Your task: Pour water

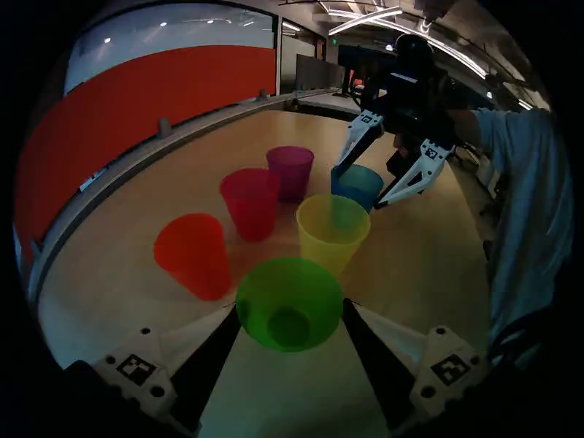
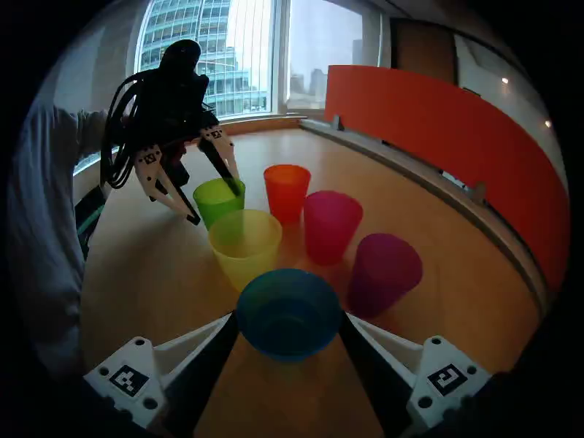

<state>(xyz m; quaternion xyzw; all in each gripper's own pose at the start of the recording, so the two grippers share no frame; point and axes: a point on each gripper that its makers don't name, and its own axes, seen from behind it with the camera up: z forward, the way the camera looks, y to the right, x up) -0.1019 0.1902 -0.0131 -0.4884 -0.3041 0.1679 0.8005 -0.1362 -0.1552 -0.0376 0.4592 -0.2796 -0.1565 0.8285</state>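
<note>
**Table** point(image 1: 416, 255): pale wood-grain top, flat and matt, carrying six cups in a tight cluster.

**Cups:** tapered, translucent plastic tumblers with smooth walls. All stand upright, mouths up, long axes vertical.

**Left gripper** point(image 1: 290, 310): its white fingers lie against opposite sides of the green cup point(image 1: 288, 292), which sits dead ahead between them at the near end of the cluster. I read this as a grip.

**Right gripper** point(image 2: 288, 317): its fingers are likewise closed against the blue cup point(image 2: 288, 306), straight ahead, at the opposite end of the cluster.

**Governing relation:** the yellow cup point(image 1: 332, 230) stands between the two held cups, just beside each, so neither hand is clearly nearer to it. The orange cup point(image 1: 193, 254), red cup point(image 1: 250, 203) and purple cup point(image 1: 290, 171) stand off to one side.

**Contents:** I cannot tell whether either held cup contains water.

**Next move (my judgement):** one held cup must be lifted clear and tipped toward another's mouth. The thin walls may flex under the squeeze.
</note>
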